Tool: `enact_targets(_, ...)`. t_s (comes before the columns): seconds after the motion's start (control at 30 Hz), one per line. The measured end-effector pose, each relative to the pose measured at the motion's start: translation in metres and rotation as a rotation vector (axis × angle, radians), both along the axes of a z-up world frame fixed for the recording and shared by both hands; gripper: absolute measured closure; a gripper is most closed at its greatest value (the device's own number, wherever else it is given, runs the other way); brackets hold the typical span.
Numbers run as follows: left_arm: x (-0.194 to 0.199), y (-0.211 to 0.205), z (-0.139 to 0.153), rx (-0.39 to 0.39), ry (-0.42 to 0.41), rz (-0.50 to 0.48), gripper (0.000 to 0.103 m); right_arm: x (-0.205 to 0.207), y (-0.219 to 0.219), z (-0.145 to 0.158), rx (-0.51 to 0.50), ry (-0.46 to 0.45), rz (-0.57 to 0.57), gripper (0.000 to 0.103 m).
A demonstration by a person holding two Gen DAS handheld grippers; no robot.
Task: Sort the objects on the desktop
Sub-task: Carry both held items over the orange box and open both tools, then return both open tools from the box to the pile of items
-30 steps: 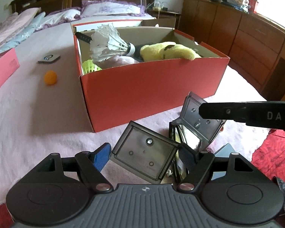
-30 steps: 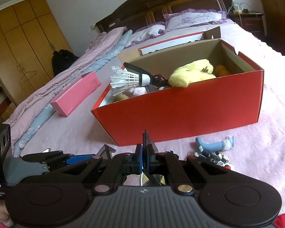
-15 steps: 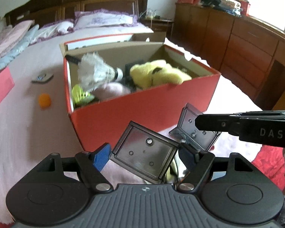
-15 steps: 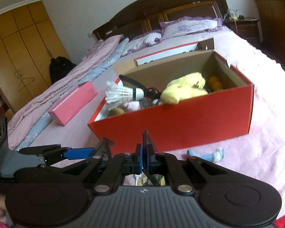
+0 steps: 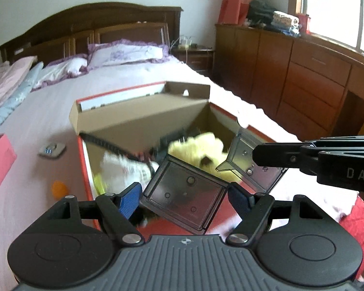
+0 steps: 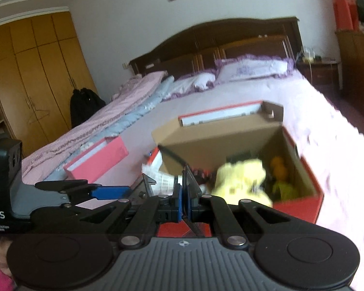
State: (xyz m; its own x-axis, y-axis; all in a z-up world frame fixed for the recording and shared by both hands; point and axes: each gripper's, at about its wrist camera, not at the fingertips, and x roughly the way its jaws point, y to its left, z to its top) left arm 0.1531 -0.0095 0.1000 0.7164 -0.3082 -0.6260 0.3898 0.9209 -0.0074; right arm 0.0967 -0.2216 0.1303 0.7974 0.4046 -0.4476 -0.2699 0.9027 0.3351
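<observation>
Left wrist view: smoky case over the red box

Left hand-held gripper (image 5: 185,197) clasps a smoky transparent case (image 5: 182,197); right hand-held gripper (image 6: 184,200) pinches its tilted flap at 2 o'clock. Behind at 12, the open red box (image 5: 220,114); contents blurred.

Both grippers look alike: ribbed grey centre plate w/ a small crosshair mark at its front edge, flanked by 2 round black discs, black linkage arms pinned w/ silver screws, blue ribbed pads at the tips. Left gripper (image 5: 184,196) has its blue pads (image 5: 129,200) well apart; right gripper (image 6: 183,205) has its pads face to face. Seen from the side, each body is black w/ white "DAS" lettering, the left one also w/ a grey bracket behind its arm and small print under the letters.
</observation>
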Motion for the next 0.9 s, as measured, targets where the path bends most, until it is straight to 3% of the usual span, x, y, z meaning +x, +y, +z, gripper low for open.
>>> enact_targets(0.2, 0.047, -0.003, 0.001, 0.026, 0.009, 0.034, 0.024, 0.052, 0.005, 0.007, -0.004, -0.008, -0.009, 0.098)
enact_targets(0.37, 0.055, 0.001, 0.003, 0.026, 0.013, 0.071, 0.012, 0.071, 0.006, 0.004, -0.006, 0.02, -0.049, 0.082)
enact_targets(0.63, 0.022, 0.009, -0.006, -0.009, 0.041, 0.081, 0.011, 0.042, 0.004, -0.009, -0.053, 0.025, -0.046, 0.079)
enact_targets(0.9, -0.028, 0.005, -0.032, -0.039, 0.108, 0.063, 0.009, -0.01, -0.003, -0.042, -0.079, 0.12, -0.041, 0.079)
